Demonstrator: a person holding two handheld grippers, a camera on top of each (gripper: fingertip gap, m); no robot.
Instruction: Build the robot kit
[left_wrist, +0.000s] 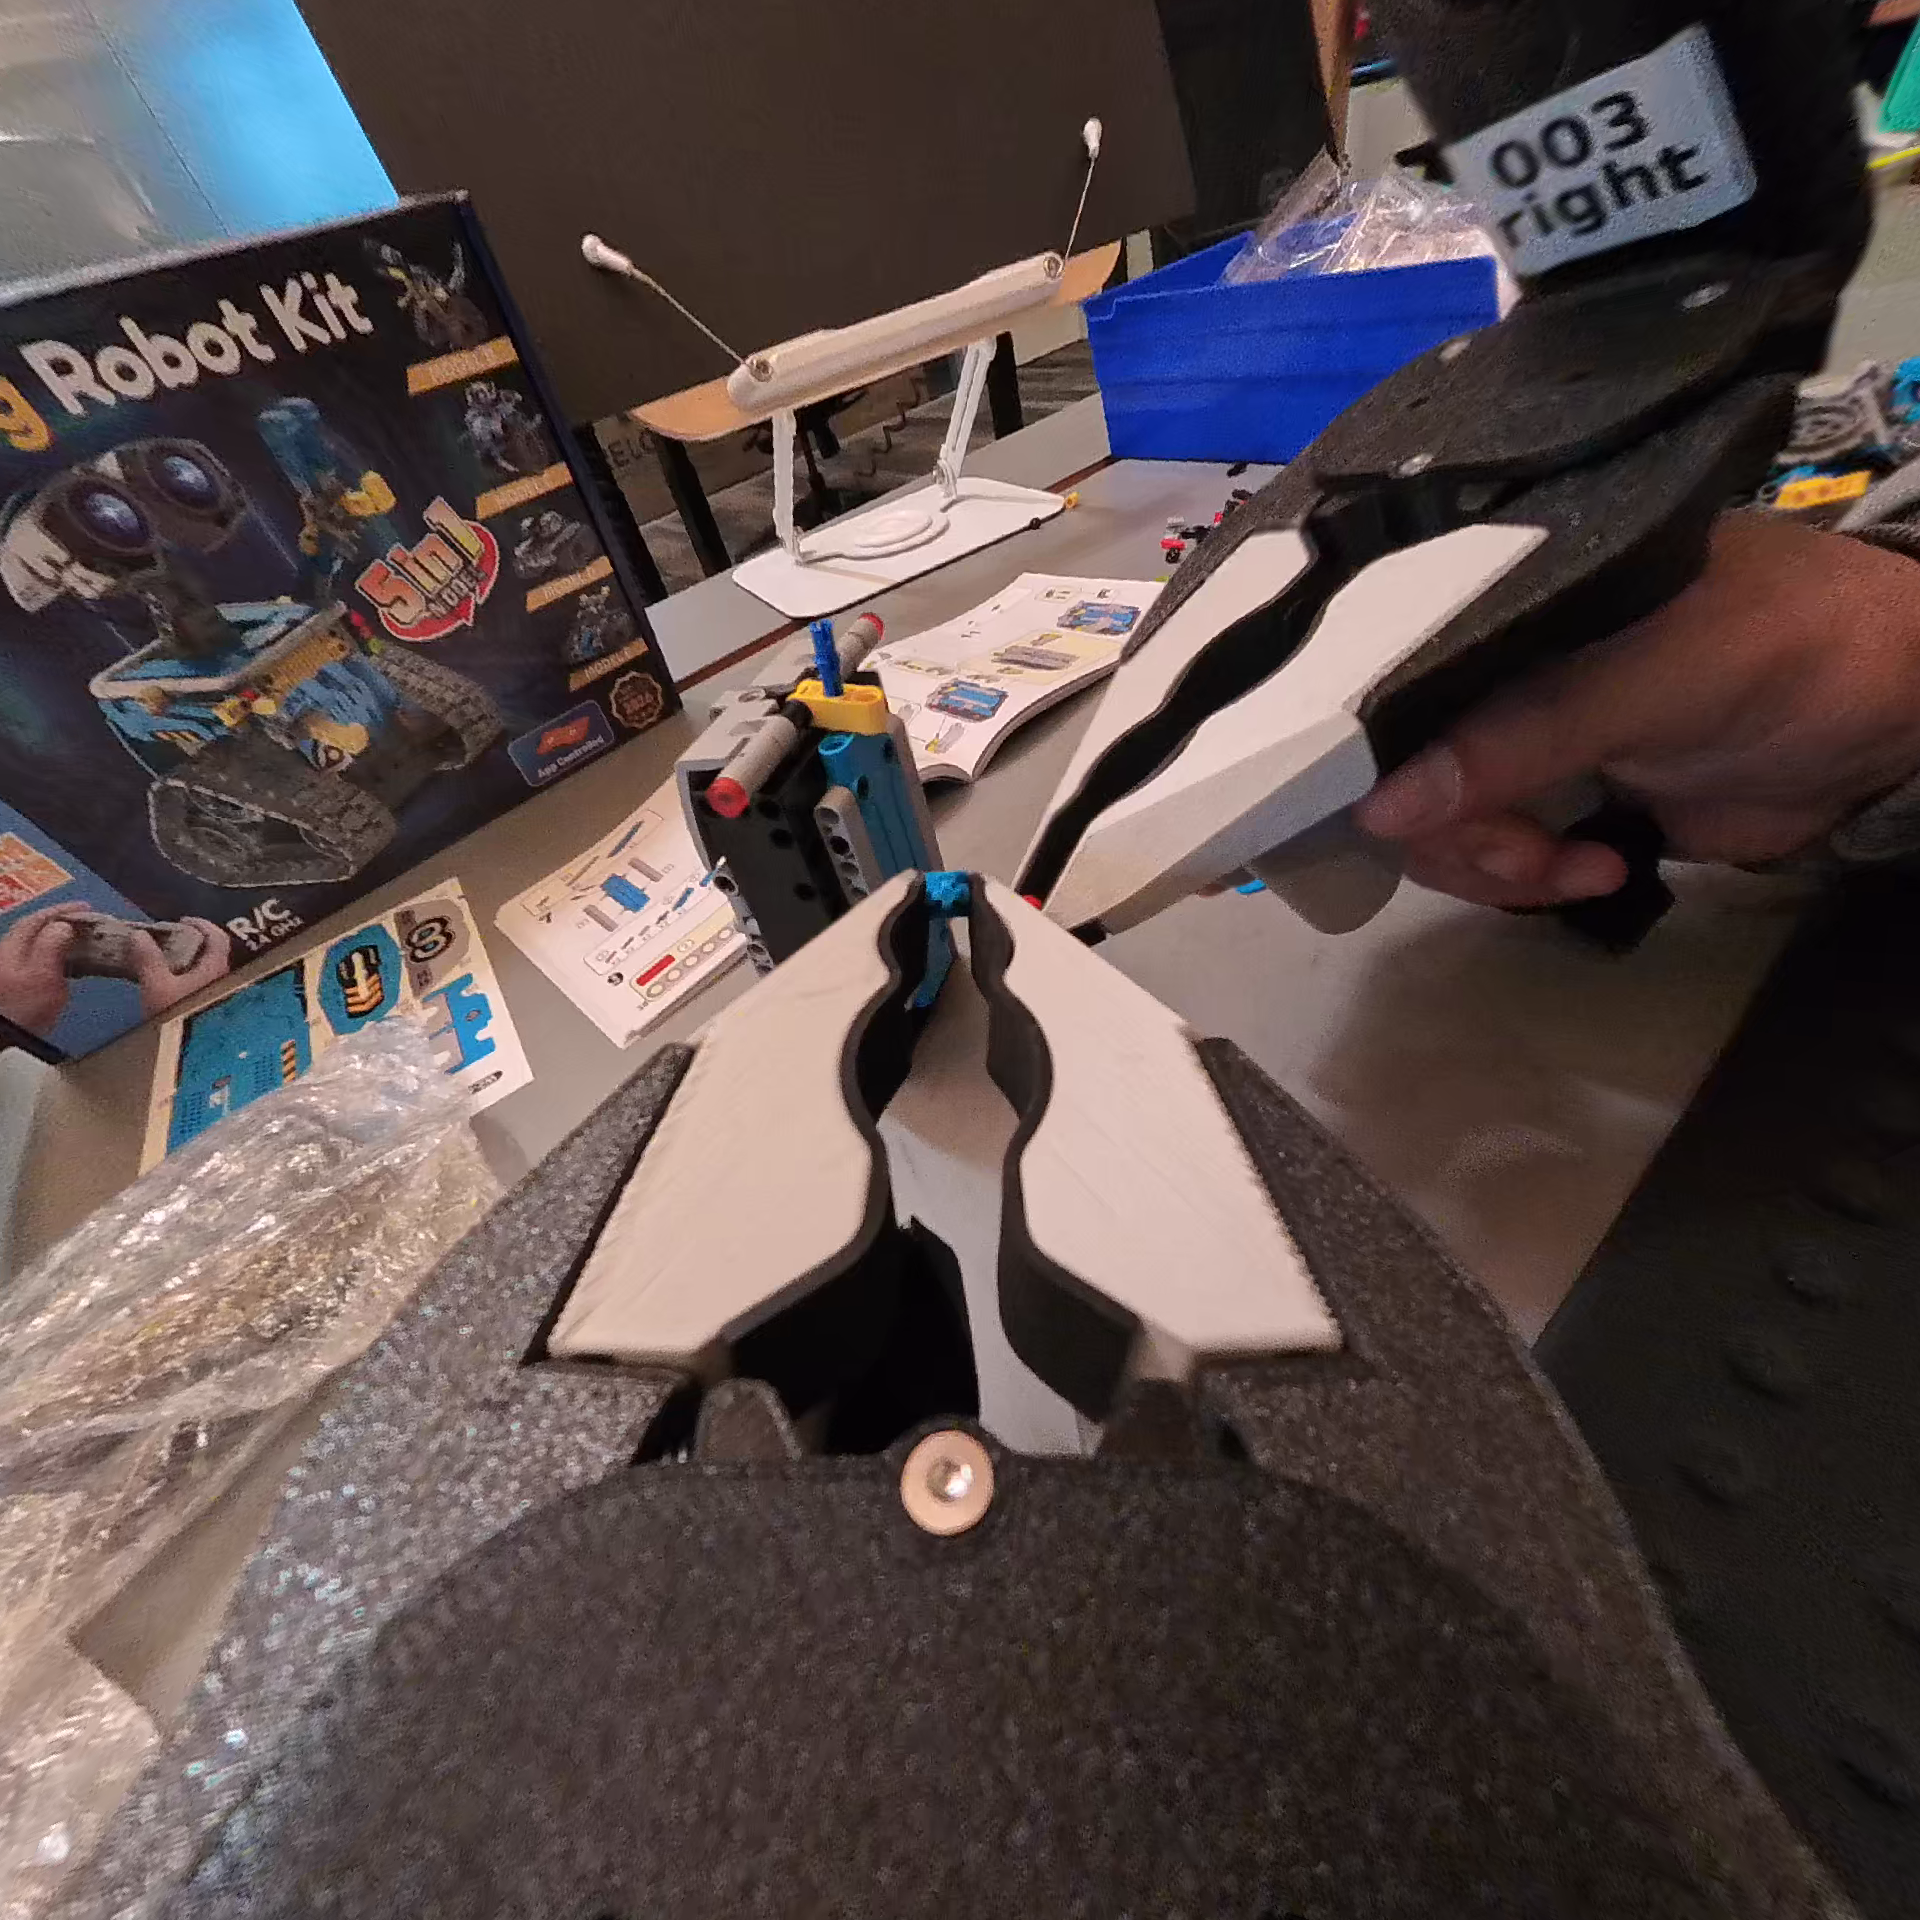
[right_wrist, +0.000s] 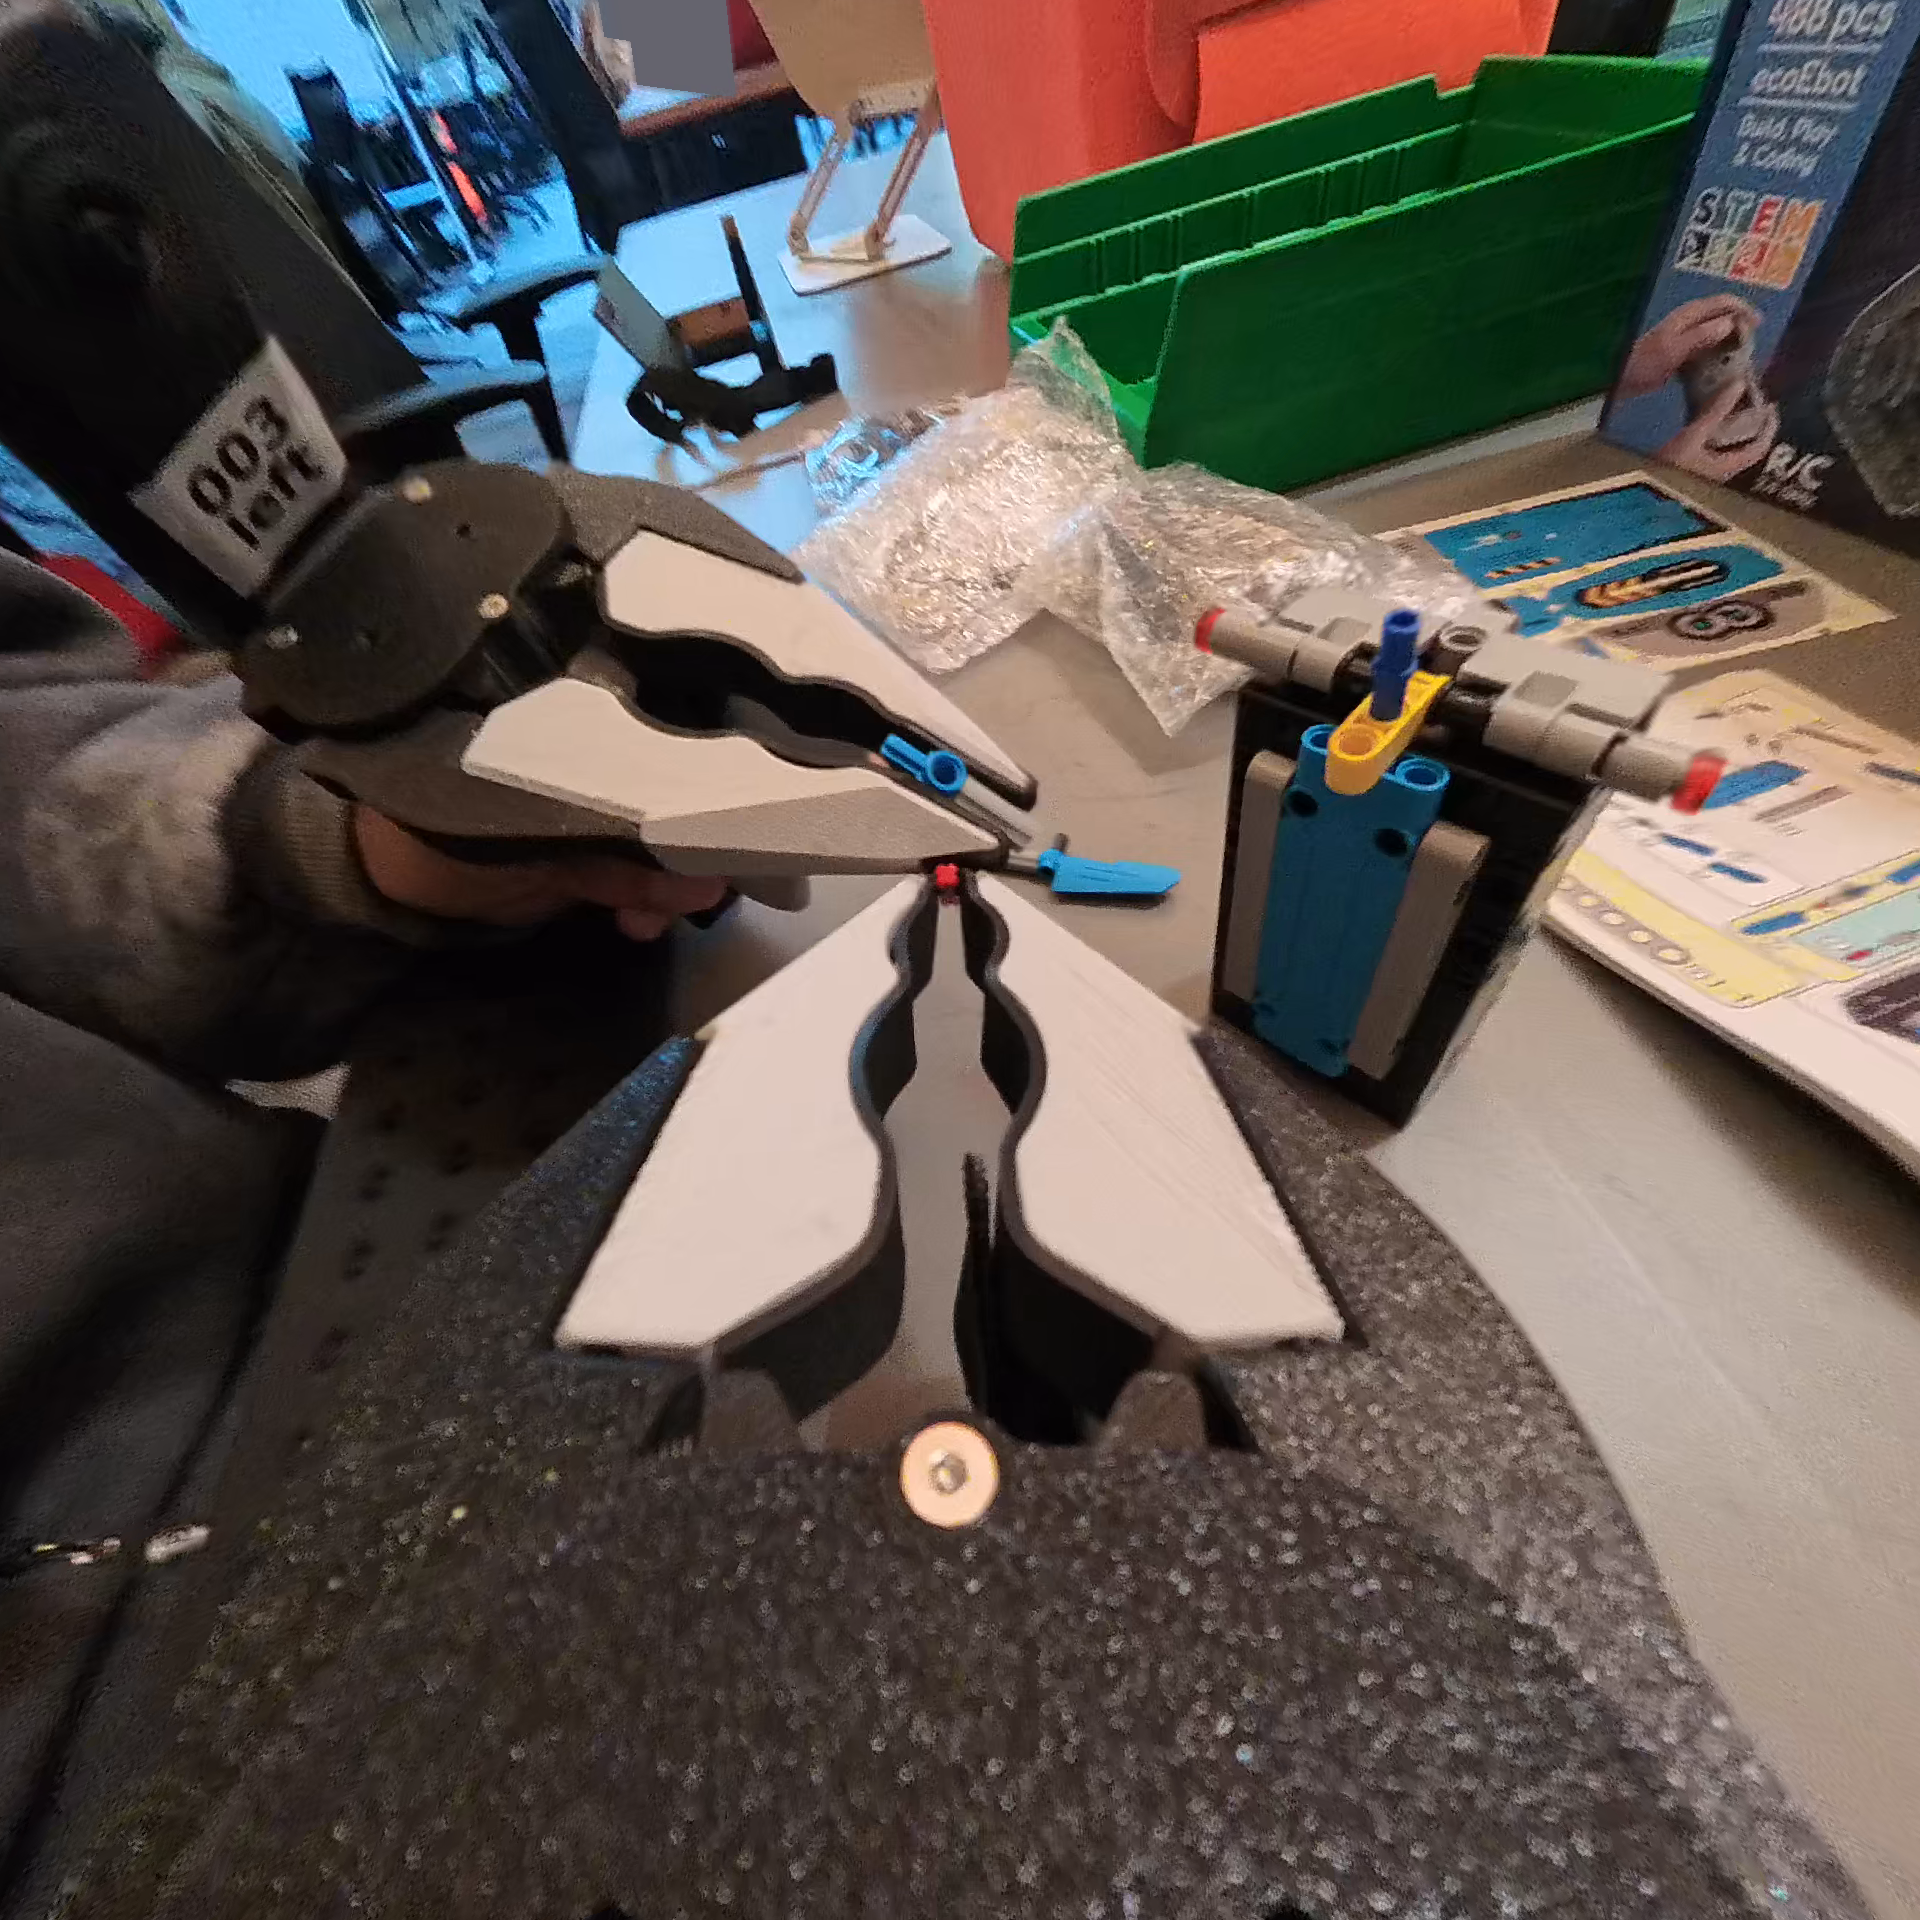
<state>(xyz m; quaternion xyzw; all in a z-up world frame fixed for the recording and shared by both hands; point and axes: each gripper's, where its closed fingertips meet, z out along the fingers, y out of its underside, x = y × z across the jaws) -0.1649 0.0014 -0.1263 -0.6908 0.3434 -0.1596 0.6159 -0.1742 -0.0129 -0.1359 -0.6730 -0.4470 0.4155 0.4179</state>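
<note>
My left gripper is shut on a small blue brick piece; in the right wrist view a blue blade-shaped part sticks out past its tips. My right gripper is shut on a tiny red piece and comes in from the right in the left wrist view. The two sets of tips almost touch. Just beyond them a brick assembly stands on the grey table: black block, blue plate, yellow connector, grey axle with red ends. It also shows in the right wrist view.
A dark toy box stands at the left, with a sticker sheet, leaflet and bubble-wrap bag before it. An open booklet, white stand and blue bin lie behind. A green bin stands behind the bag. My left and right fingertips are right by each other.
</note>
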